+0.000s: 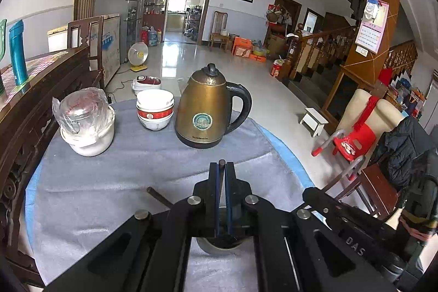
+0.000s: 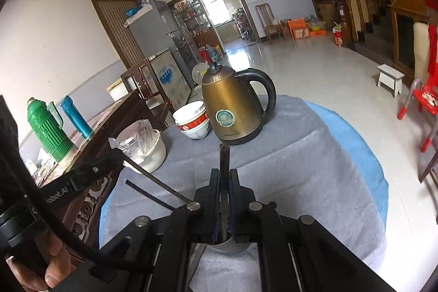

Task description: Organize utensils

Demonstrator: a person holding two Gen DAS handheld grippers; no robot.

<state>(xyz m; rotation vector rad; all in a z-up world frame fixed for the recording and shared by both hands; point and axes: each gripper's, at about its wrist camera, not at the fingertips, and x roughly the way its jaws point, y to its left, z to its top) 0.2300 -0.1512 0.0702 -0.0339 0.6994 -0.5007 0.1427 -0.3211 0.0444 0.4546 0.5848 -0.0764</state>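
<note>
Right wrist view: the right gripper is clenched on a dark chopstick whose long axis runs straight out between the pads toward the kettle. Below the jaws sits a metal cup. The left gripper likewise clamps a chopstick over that cup.

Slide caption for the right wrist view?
Right claw shut on a dark utensil handle, facing brass electric kettle and stacked white bowls.
</note>
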